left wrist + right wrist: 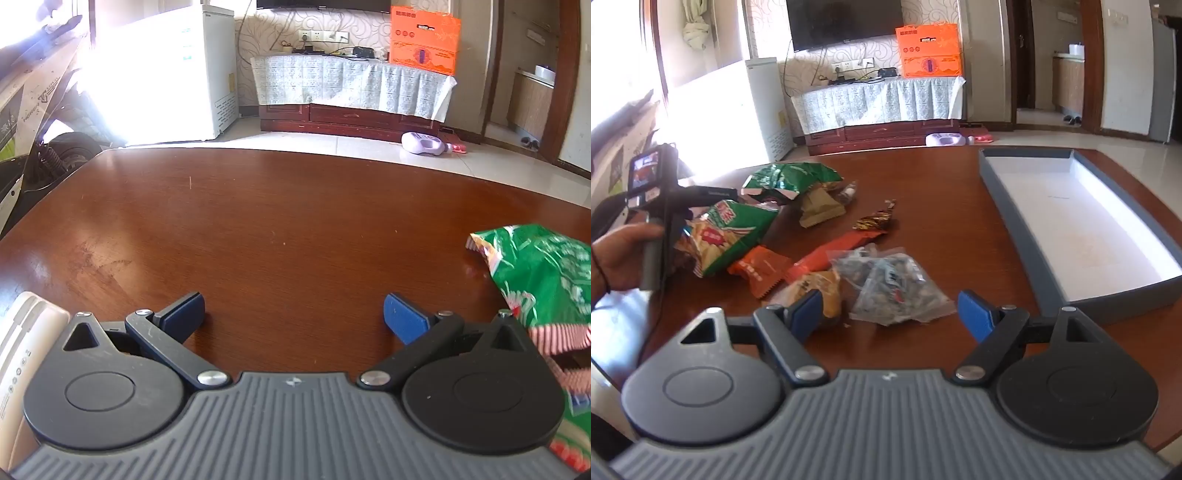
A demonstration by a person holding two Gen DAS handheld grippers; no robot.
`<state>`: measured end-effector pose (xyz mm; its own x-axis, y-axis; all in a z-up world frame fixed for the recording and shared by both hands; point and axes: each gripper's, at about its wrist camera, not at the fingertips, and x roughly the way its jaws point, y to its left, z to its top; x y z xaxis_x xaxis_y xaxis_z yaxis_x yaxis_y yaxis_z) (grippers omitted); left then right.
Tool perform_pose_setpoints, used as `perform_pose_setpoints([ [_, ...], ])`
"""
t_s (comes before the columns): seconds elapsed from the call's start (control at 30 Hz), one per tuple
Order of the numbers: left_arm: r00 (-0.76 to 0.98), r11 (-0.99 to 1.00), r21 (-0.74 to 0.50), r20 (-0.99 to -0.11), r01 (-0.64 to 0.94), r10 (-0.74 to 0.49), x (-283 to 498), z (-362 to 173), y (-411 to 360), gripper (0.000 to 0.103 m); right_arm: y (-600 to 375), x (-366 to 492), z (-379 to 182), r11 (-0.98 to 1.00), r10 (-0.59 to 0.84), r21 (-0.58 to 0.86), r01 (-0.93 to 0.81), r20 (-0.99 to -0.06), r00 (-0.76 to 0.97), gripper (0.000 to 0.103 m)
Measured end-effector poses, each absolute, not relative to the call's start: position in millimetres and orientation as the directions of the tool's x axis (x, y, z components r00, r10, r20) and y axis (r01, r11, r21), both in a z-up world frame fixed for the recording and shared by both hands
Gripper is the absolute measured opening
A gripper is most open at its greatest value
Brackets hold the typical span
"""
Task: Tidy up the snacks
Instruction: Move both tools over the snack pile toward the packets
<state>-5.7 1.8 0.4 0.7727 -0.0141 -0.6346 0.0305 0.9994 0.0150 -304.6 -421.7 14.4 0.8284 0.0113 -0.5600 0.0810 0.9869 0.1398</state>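
Your left gripper (293, 314) has jaws released, over bare bench (277, 221), green snack bag (543, 273) just to its right. Your right gripper (888, 314) also has jaws spread, holding nothing, clear nut packet (890, 284) between them. Snack pile (783, 236) sits left of the grey tray (1034, 236).

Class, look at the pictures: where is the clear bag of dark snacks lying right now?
In the right wrist view, the clear bag lies on the wooden table just ahead of the open right gripper, touching an orange packet, left of the grey tray.
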Motion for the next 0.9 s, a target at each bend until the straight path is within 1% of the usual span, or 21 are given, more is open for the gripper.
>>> perform_pose_setpoints([
  [0.07,0.757,0.995,0.013,-0.65,0.095,-0.063,-6,3,6,0.103,-420,-303,11,0.989,0.005,0.124,0.079,-0.564,0.826,0.082],
  [0.1,0.752,0.996,0.016,-0.657,0.091,-0.058,-5,4,8,0.103,-415,-302,16,0.992,-0.001,0.106,0.073,-0.562,0.827,0.082],
  [0.13,0.76,0.998,0.025,-0.649,0.059,-0.028,-9,5,12,0.103,-413,-296,15,0.991,0.002,0.11,0.075,-0.573,0.82,0.082],
  [0.17,0.781,0.998,0.054,-0.624,0.022,0.017,-14,7,5,0.103,-411,-296,15,0.991,-0.002,0.11,0.078,-0.57,0.822,0.082],
  [0.2,0.799,0.998,0.056,-0.601,0.002,0.032,-21,9,8,0.103,-415,-289,13,0.988,0.015,0.136,0.078,-0.58,0.814,0.082],
  [0.3,0.843,0.995,0.085,-0.532,-0.043,0.081,-44,21,9,0.103,-423,-290,14,0.984,0.029,0.163,0.078,-0.566,0.824,0.082],
  [0.37,0.858,0.994,0.071,-0.502,-0.08,0.105,-67,34,40,0.103,-424,-287,10,0.984,0.033,0.165,0.074,-0.563,0.826,0.082],
  [0.4,0.862,0.993,0.063,-0.494,-0.096,0.114,-76,40,42,0.103,-424,-288,10,0.984,0.036,0.163,0.067,-0.558,0.829,0.082],
  [0.47,0.873,0.996,0.028,-0.48,-0.087,0.09,-96,55,45,0.103,-421,-290,11,0.987,0.047,0.155,0.047,-0.552,0.832,0.082],
  [0.5,0.886,0.998,0.01,-0.459,-0.069,0.066,-109,63,44,0.103,-420,-290,10,0.988,0.051,0.147,0.037,-0.552,0.832,0.082],
  [0.6,0.94,1.0,0.006,-0.341,0.001,0.001,-160,89,31,0.103,-415,-292,10,0.993,0.054,0.119,0.014,-0.55,0.833,0.082],
  [0.67,0.953,0.998,0.002,-0.297,0.068,-0.064,-188,101,14,0.103,-417,-294,9,0.993,0.056,0.117,0.01,-0.548,0.835,0.082],
  [0.7,0.95,0.996,-0.011,-0.3,0.088,-0.088,-196,104,5,0.103,-419,-296,10,0.993,0.055,0.118,0.013,-0.547,0.835,0.082],
  [0.73,0.94,0.993,-0.032,-0.321,0.111,-0.115,-207,108,-3,0.103,-420,-297,10,0.993,0.052,0.12,0.017,-0.546,0.836,0.082],
  [0.8,0.903,0.986,-0.05,-0.397,0.159,-0.166,-221,110,-24,0.103,-426,-301,10,0.991,0.046,0.129,0.029,-0.543,0.838,0.082],
  [0.83,0.889,0.984,-0.038,-0.422,0.175,-0.175,-229,111,-34,0.103,-429,-302,10,0.991,0.042,0.132,0.036,-0.541,0.84,0.082],
  [0.9,0.892,0.986,-0.034,-0.423,0.162,-0.161,-249,104,-52,0.103,-437,-307,11,0.989,0.036,0.142,0.048,-0.536,0.843,0.082],
])
